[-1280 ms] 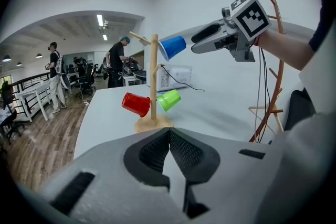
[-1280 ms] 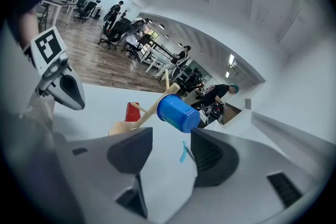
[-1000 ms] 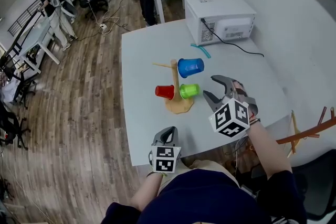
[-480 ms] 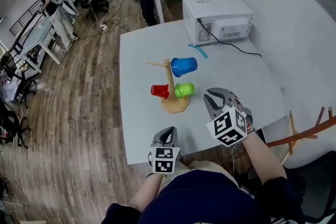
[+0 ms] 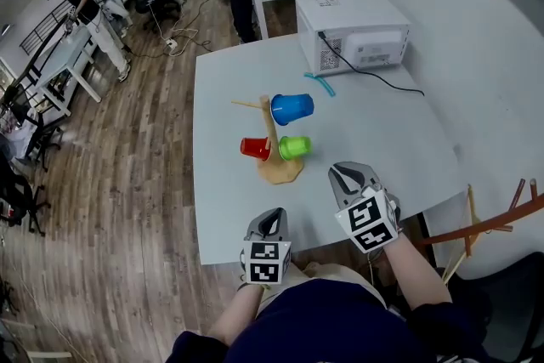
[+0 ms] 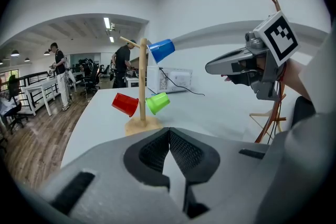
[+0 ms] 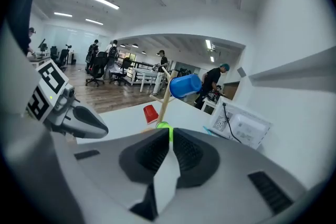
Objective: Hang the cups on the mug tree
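Observation:
A wooden mug tree [image 5: 269,132] stands mid-table with three cups on its pegs: blue cup [image 5: 291,108] on top, red cup [image 5: 254,148] low left, green cup [image 5: 294,147] low right. The left gripper view shows the same tree [image 6: 142,86] ahead. My left gripper [image 5: 270,219] is shut and empty at the table's front edge. My right gripper [image 5: 347,176] hovers right of the tree's base; its jaws have just been closing, and they meet with nothing between them. In the right gripper view the blue cup [image 7: 185,85] and red cup [image 7: 150,113] lie beyond the jaws.
A white microwave-like box [image 5: 353,30] with a black cable sits at the table's far right corner, a teal stick [image 5: 323,83] in front of it. A wooden coat stand [image 5: 493,221] is off the table's right edge. People and office chairs are across the room.
The right gripper's jaws went from wide open to together. That gripper rolled and drew back and down toward the table's front edge. The cups stayed on the tree.

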`<act>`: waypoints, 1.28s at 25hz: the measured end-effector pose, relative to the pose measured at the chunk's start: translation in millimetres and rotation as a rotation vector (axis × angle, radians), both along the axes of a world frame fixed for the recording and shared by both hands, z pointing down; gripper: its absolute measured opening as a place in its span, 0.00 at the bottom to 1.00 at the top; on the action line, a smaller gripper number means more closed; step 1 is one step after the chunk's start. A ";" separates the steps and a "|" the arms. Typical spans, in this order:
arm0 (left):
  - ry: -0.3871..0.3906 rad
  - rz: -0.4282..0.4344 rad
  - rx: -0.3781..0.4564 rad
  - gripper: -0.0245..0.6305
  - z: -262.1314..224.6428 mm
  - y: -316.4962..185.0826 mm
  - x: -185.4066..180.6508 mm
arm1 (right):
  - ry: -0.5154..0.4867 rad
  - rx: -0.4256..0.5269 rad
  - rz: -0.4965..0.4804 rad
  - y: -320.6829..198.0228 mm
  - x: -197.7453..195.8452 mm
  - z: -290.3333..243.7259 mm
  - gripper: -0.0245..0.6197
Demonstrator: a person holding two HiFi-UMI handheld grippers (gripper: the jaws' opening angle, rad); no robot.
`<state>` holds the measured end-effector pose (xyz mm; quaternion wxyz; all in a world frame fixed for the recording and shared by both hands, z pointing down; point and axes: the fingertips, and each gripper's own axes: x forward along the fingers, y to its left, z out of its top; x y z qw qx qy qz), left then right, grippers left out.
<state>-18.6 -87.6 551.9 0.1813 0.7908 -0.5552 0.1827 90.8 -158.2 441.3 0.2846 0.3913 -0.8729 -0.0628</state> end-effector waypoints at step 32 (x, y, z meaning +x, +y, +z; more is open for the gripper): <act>0.076 0.015 0.002 0.07 -12.6 45.8 -27.7 | -0.403 -0.195 0.146 95.3 -25.1 47.4 0.10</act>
